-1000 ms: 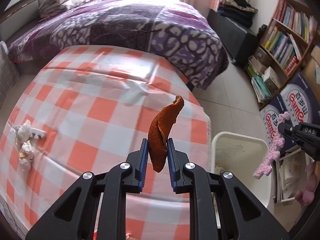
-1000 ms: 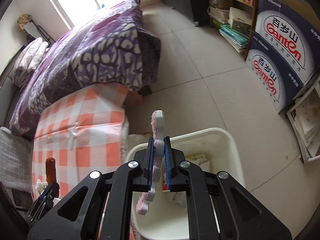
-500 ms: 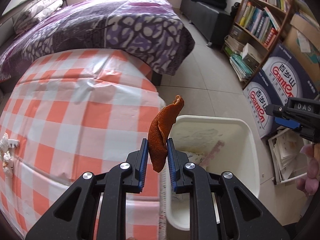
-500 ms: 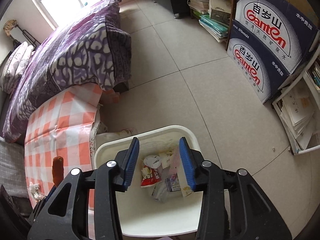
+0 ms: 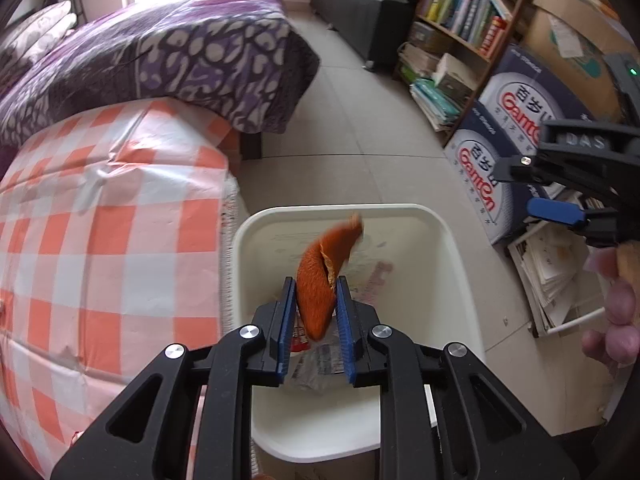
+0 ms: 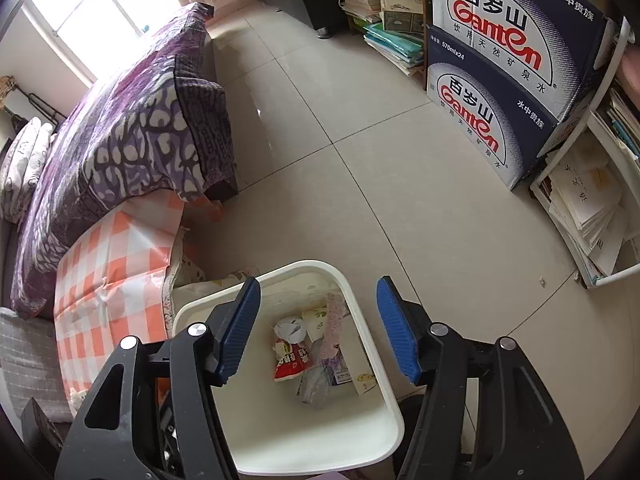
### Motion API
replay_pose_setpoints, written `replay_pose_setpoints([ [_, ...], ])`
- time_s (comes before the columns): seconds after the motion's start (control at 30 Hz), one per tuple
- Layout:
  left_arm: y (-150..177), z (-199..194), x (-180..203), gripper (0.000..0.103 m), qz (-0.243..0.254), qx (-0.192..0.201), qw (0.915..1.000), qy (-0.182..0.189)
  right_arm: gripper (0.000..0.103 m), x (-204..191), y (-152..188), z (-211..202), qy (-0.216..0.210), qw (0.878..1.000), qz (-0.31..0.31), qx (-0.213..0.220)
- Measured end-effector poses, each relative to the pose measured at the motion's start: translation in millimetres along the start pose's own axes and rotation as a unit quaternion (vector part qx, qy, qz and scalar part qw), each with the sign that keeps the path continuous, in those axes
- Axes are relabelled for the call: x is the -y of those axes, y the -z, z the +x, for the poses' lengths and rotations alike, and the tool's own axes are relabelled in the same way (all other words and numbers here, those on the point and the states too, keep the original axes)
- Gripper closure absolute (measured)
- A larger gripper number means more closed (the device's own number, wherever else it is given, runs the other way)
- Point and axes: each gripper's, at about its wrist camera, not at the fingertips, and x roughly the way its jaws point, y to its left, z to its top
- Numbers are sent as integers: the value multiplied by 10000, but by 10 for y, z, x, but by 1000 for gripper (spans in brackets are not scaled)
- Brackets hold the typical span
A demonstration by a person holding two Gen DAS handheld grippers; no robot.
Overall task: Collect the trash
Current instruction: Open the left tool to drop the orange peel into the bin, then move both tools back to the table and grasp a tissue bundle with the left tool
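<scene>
The left gripper (image 5: 316, 312) now hangs over the bin (image 5: 460, 248), its fingers seemingly loosening on the peel (image 5: 320, 276).

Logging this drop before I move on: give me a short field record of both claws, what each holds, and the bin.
left claw: shut on curled orange peel, held above the bin
right claw: open, holds nothing, over the bin
white plastic bin: on the floor beside the orange-and-white checked tablecloth
bin contents: pink foam strip, red snack wrapper, crumpled paper
</scene>
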Motion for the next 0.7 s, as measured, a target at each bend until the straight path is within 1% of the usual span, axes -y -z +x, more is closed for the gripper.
replay_pose_setpoints([
  [0.03, 5, 3, 24, 72, 27, -10, 10000, 56, 43, 8, -4, 0, -9, 10000, 14, -5],
  [0.07, 9, 0, 37, 57, 37, -8, 9999, 96, 42, 12, -4, -1, -12, 10000, 33, -2],
  [0.1, 13, -10, 44, 49, 37, 18, 9999, 100, 42, 16, -4, -3, -12, 10000, 37, 1],
  [0.13, 17, -21, 37, 48, 46, 46, 9999, 81, 41, 11, -6, -4, -14, 10000, 46, 8],
  [0.2, 18, -29, 14, 46, 77, 35, 10000, 6, 36, 0, 0, -7, -34, 10000, 87, 19],
  [0.3, 17, -61, -111, 42, -16, 25, 9998, -180, 30, -57, 15, 7, -84, 9999, 95, 4],
  [0.43, 23, -126, -409, 37, -119, 31, 9970, -758, 23, -220, 66, 46, -160, 9998, -38, -74],
  [0.57, 65, -179, -886, 35, -420, -106, 9893, -1396, 19, -410, 142, 101, -203, 9995, -197, -160],
  [0.7, 171, -241, -1504, 35, -885, -310, 9773, -1902, 18, -645, 246, 181, -261, 9985, -374, -314],
])
